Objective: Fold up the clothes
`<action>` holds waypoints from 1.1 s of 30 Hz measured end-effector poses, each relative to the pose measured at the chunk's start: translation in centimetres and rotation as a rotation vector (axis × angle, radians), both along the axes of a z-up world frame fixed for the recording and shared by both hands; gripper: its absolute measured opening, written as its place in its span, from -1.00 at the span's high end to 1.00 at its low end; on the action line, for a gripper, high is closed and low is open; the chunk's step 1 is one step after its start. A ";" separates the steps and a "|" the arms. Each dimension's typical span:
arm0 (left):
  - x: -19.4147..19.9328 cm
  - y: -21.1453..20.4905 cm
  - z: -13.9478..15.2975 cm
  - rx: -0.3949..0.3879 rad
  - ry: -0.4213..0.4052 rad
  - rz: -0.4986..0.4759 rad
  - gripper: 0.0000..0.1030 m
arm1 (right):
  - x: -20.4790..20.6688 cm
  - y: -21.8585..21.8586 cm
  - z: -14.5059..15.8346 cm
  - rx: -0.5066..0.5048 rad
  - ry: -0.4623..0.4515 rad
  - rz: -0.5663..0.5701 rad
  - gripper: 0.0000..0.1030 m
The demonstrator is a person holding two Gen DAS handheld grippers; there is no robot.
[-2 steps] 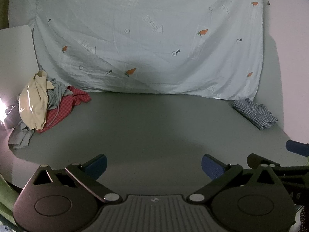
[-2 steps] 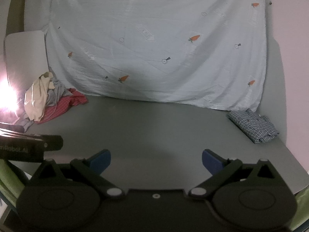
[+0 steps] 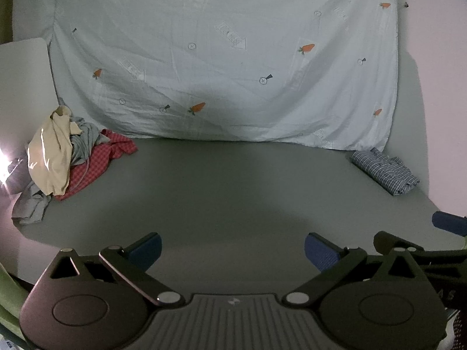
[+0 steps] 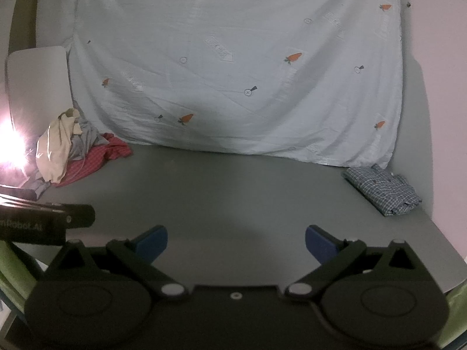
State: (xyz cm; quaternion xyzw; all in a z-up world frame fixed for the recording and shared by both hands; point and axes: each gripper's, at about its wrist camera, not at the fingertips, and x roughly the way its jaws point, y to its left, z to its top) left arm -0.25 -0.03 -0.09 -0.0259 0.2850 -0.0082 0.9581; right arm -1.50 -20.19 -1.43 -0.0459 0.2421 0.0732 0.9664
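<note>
Grey tabletop (image 3: 233,192) lies bare between a heap of unfolded clothes (image 3: 67,160) at the far left, a cream garment (image 3: 51,157) on top, and a folded checked shirt (image 3: 385,169) at the far right. The left tool (image 3: 232,250) and the right tool (image 4: 236,242) both hover low over the near edge, jaws spread wide, nothing held. This looks like the gap between garments: the next move likely calls for reaching left to the heap, pinching one piece and drawing it to the middle to spread flat.
</note>
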 end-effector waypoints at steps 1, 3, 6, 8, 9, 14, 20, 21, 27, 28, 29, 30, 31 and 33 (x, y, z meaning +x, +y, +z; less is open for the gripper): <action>-0.1 0.0 0.0 0.000 0.000 0.000 -1.00 | 0.0 0.0 0.0 0.000 0.003 -0.001 -0.98; -0.3 0.0 -0.1 0.000 -0.001 -0.001 -1.00 | 0.0 0.0 -0.1 0.000 0.009 -0.002 -0.98; -0.5 -0.2 -0.3 0.001 -0.006 -0.004 -1.00 | 0.1 0.1 -0.3 0.001 0.013 -0.003 -0.98; -0.6 -0.4 -0.6 0.003 -0.013 -0.007 -1.00 | 0.0 0.1 -0.5 0.000 0.014 -0.001 -0.98; -0.8 -0.5 -0.8 0.006 -0.013 -0.008 -1.00 | 0.1 -0.1 -0.4 0.001 0.015 0.000 -0.98; -0.6 -1.2 -1.4 0.014 -0.012 -0.008 -1.00 | 0.0 -0.2 -0.5 0.006 0.012 -0.002 -0.98; -0.8 -1.7 -1.6 0.016 -0.010 -0.002 -1.00 | 0.2 -0.5 -0.6 0.006 0.011 -0.006 -0.98; -0.9 -1.8 -1.6 0.016 -0.010 -0.001 -1.00 | 0.3 -0.6 -0.6 0.006 0.011 -0.006 -0.98; -1.2 -2.3 -1.7 0.017 -0.006 0.006 -1.00 | -0.2 -0.2 -0.5 0.000 0.006 -0.002 -0.98; -1.2 -2.4 -1.7 0.017 -0.005 0.007 -1.00 | -0.2 -0.2 -0.5 0.000 0.006 -0.002 -0.98; -1.6 -2.6 -1.7 0.017 -0.006 0.008 -1.00 | -0.2 -0.1 -0.6 0.000 0.005 -0.002 -0.98; -1.9 -2.8 -1.7 0.018 -0.007 0.008 -1.00 | -0.2 -0.1 -0.6 -0.001 0.005 -0.002 -0.98; -2.2 -3.0 -1.7 0.018 -0.009 0.009 -1.00 | -0.2 -0.1 -0.6 -0.001 0.004 -0.002 -0.98; -2.8 -3.5 -1.7 0.019 -0.011 0.010 -1.00 | -0.2 -0.1 -0.7 -0.002 0.003 -0.003 -0.98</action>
